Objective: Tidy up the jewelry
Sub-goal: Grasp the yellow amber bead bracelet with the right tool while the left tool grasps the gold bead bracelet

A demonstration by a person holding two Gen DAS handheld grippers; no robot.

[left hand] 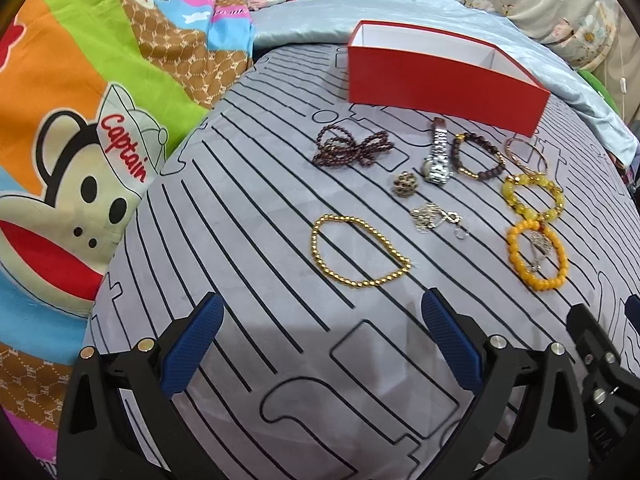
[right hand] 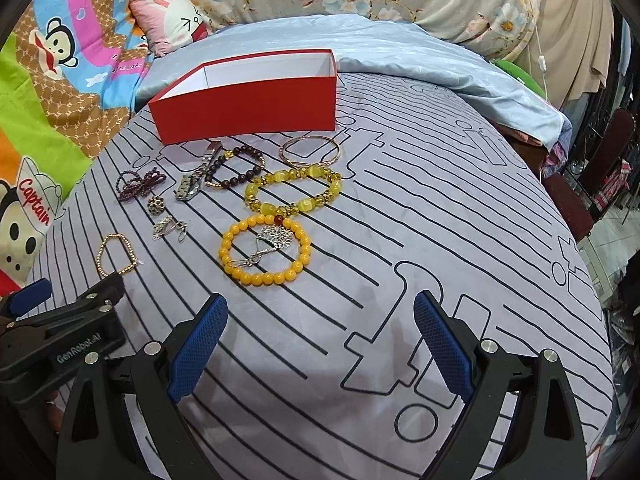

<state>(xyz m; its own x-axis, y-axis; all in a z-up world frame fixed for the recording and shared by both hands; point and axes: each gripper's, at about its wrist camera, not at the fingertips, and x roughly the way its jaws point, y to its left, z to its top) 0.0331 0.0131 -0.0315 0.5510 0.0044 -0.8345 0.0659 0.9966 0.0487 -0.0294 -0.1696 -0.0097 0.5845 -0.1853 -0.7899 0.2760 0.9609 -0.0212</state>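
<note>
Left wrist view: jewelry (left hand: 440, 184) lies before the seemingly empty red cardboard box (left hand: 444, 84); both grippers' jaws spread, holding nothing.

"Captain" on the cartoon monkey's cap (left hand: 128, 142); "GenRobot.AI" on the left hand-held gripper (right hand: 76, 350).

One red box (right hand: 248, 108), six bead bracelets, one bangle (right hand: 311, 151), one watch (right hand: 198, 180), three small trinkets

Cartoon monkey blanket (left hand: 80, 160) beside light blue quilt (right hand: 440, 56).
</note>
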